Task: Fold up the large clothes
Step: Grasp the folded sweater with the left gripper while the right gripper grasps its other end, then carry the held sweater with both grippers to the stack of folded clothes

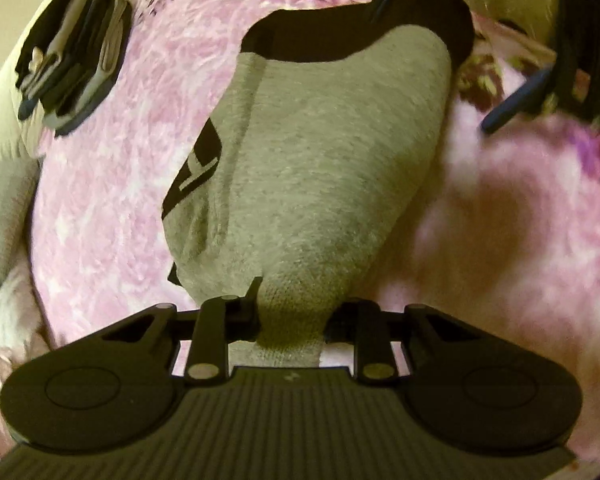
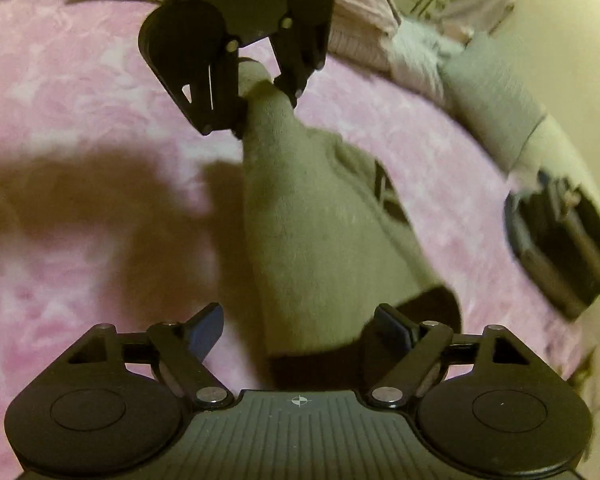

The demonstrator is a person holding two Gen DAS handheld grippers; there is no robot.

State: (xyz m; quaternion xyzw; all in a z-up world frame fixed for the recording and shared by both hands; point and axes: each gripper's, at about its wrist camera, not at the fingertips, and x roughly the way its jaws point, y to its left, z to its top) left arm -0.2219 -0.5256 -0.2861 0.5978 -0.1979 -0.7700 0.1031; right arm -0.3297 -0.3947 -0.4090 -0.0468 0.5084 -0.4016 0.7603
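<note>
A grey garment [image 1: 320, 152] with a black band [image 1: 340, 36] at one end and a black print on its side lies stretched over the pink blanket. My left gripper [image 1: 295, 306] is shut on the grey end, which bunches up between its fingers; the right wrist view shows the left gripper [image 2: 263, 108] lifting that end. My right gripper [image 2: 300, 330] is open, its blue fingertips [image 2: 207, 332] spread wide on either side of the black band [image 2: 332, 360]. From the left wrist view the right gripper [image 1: 452, 50] hovers at the far end.
A pink floral blanket [image 1: 139, 160] covers the bed. A stack of folded dark and light clothes [image 1: 71, 52] sits near the bed's edge, also in the right wrist view as the stack [image 2: 560, 240]. A grey cushion [image 2: 492, 112] and pale bedding lie beyond.
</note>
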